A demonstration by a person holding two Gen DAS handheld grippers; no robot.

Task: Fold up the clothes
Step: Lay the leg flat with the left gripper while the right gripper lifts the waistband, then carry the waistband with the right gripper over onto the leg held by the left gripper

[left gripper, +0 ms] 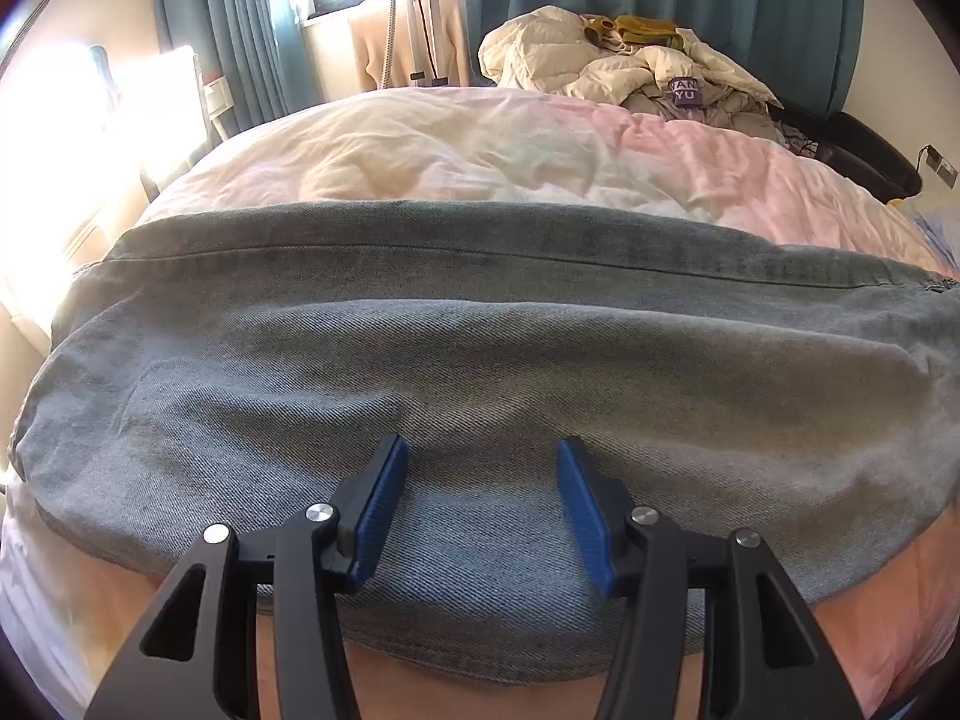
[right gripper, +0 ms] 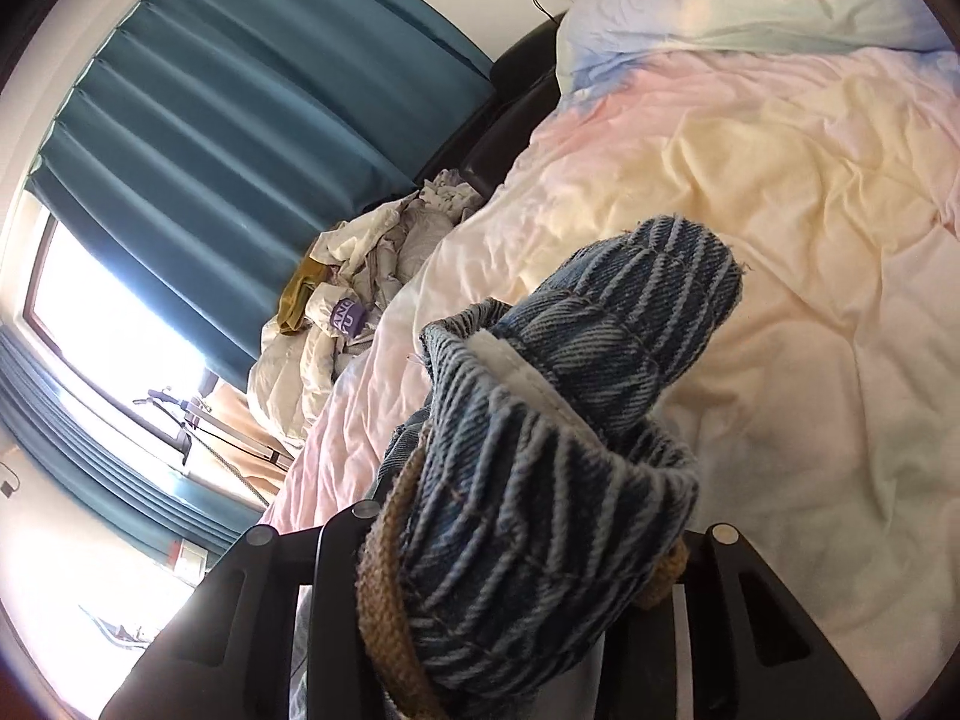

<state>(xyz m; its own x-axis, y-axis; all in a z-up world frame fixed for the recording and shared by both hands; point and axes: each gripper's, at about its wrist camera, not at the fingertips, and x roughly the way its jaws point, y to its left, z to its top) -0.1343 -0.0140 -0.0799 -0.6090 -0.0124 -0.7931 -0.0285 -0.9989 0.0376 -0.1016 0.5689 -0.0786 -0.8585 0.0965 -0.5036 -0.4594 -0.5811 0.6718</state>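
Note:
A pair of grey-blue jeans [left gripper: 480, 360] lies spread flat across the near part of the bed, with a long seam running left to right along its far side. My left gripper [left gripper: 480, 447] hovers over its near portion, blue pads wide apart with nothing between them. In the right wrist view a thick bunch of denim [right gripper: 540, 450] with a tan band and a frayed end fills the space between the black arms. My right gripper [right gripper: 528, 540] is shut on this bunch and holds it above the bed. The cloth hides its fingertips.
A pale pink and cream duvet [left gripper: 480, 144] [right gripper: 780, 240] covers the bed. A heap of cream and mustard clothes [left gripper: 600, 60] [right gripper: 360, 300] sits at the far edge by teal curtains [right gripper: 240, 120]. A black headboard [left gripper: 870, 150] is at the right, a metal stand [left gripper: 420, 30] by the window.

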